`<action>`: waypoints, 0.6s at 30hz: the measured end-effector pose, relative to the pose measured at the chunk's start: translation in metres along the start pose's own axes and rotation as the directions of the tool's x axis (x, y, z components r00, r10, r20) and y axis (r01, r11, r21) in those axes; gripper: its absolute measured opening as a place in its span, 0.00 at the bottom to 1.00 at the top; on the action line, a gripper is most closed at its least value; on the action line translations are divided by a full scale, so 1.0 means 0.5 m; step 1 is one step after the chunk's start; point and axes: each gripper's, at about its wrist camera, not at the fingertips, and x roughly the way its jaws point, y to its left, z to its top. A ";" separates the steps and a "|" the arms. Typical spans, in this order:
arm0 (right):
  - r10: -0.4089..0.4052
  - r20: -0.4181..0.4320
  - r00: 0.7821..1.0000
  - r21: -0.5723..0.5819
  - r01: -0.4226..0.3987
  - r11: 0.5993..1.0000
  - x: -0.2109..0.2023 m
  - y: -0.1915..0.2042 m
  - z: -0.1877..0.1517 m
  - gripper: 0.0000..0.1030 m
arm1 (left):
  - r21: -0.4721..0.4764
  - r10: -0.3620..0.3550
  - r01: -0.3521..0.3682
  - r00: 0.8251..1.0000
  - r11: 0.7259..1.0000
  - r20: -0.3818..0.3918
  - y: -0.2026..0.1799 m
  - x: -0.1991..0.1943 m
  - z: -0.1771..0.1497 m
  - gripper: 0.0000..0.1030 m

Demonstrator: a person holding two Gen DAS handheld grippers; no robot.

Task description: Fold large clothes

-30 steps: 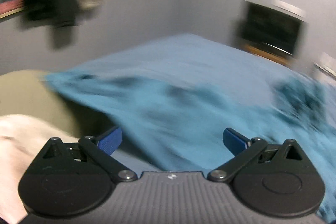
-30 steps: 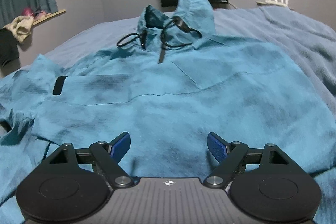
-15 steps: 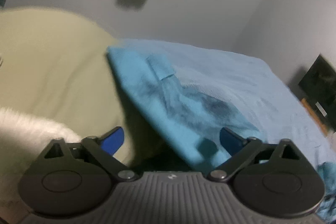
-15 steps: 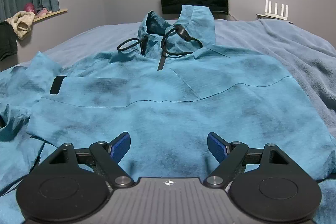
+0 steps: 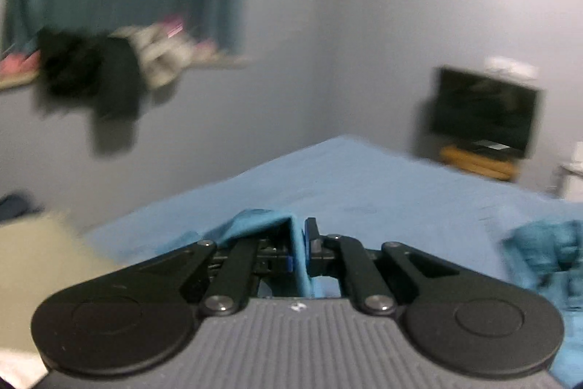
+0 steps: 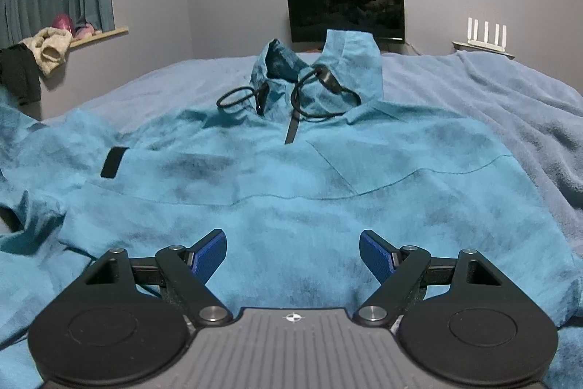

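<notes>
A large teal hoodie point(image 6: 291, 177) lies spread front-up on the bed, hood and black drawcords point(image 6: 309, 93) at the far end, a black patch point(image 6: 113, 162) on its left sleeve. My right gripper point(image 6: 293, 254) is open and empty, just above the hoodie's lower hem. My left gripper point(image 5: 300, 243) is shut on a fold of the hoodie's teal cloth point(image 5: 297, 254) and holds it lifted above the bed. More of the hoodie point(image 5: 543, 254) shows at the right of the blurred left wrist view.
The bed has a light blue cover point(image 6: 510, 104). A dark monitor point(image 6: 346, 8) stands on the far wall, a white router point(image 6: 486, 33) to its right. Clothes hang on a window ledge point(image 6: 43, 50) at left under curtains. A beige cushion point(image 5: 32, 265) lies beside the bed.
My left gripper has closed on the hoodie's cloth and swung up and round with it. My right gripper stayed open, shifting only slightly over the hem.
</notes>
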 end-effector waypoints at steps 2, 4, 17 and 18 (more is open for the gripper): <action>0.003 0.010 1.000 0.011 -0.003 1.000 -0.006 -0.003 0.003 0.80 | 0.039 -0.109 0.108 0.993 0.993 0.049 -0.090 -0.038 0.023 0.00; 0.003 0.020 1.000 0.018 -0.004 1.000 -0.011 -0.007 0.004 0.80 | 0.109 -0.200 0.189 0.975 0.976 0.096 -0.179 -0.081 0.039 0.00; 0.049 0.013 0.999 -0.028 -0.048 0.998 -0.007 0.005 -0.011 0.79 | 0.278 -0.629 0.615 0.776 0.738 -0.045 -0.706 -0.230 -0.069 0.00; 0.055 0.011 0.998 -0.036 -0.055 0.998 -0.006 0.008 -0.013 0.79 | 0.289 -0.633 0.625 0.770 0.725 -0.074 -0.743 -0.234 -0.099 0.00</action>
